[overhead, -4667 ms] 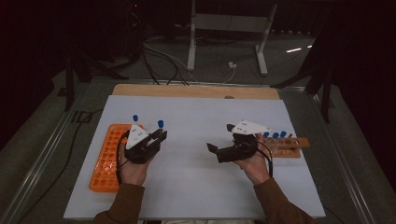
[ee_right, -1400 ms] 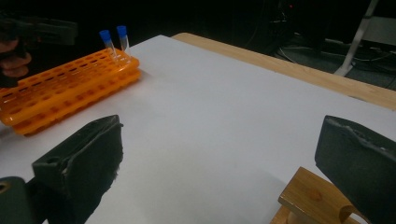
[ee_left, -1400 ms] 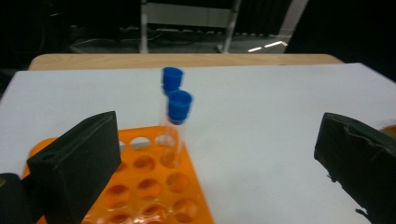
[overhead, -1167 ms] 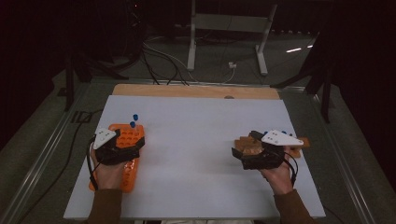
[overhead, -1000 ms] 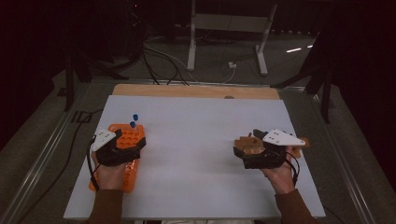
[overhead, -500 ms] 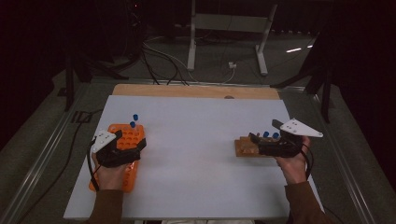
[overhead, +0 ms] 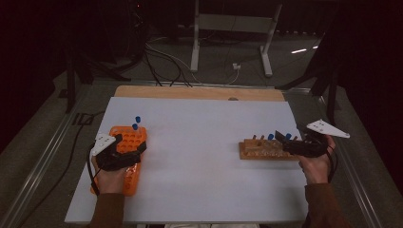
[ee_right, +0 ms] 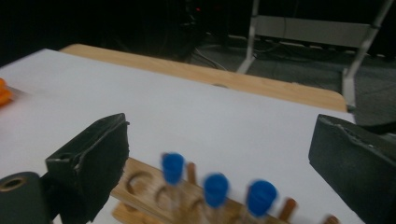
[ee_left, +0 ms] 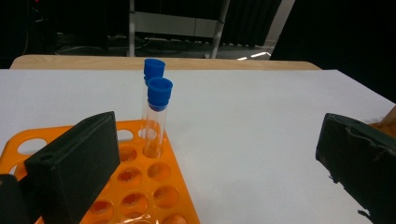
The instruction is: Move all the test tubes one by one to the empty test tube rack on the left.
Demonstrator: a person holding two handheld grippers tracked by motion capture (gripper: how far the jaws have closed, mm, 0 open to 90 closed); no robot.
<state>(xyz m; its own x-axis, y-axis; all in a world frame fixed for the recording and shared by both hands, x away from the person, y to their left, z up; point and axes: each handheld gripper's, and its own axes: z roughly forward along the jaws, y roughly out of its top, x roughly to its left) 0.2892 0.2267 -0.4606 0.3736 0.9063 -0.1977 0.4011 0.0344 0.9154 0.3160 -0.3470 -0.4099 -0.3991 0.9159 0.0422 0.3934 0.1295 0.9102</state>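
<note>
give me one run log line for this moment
left gripper: open, over orange rack | right gripper: open, closing slightly, nothing between jaws, by wooden rack | blue-capped tubes: three seated
</note>
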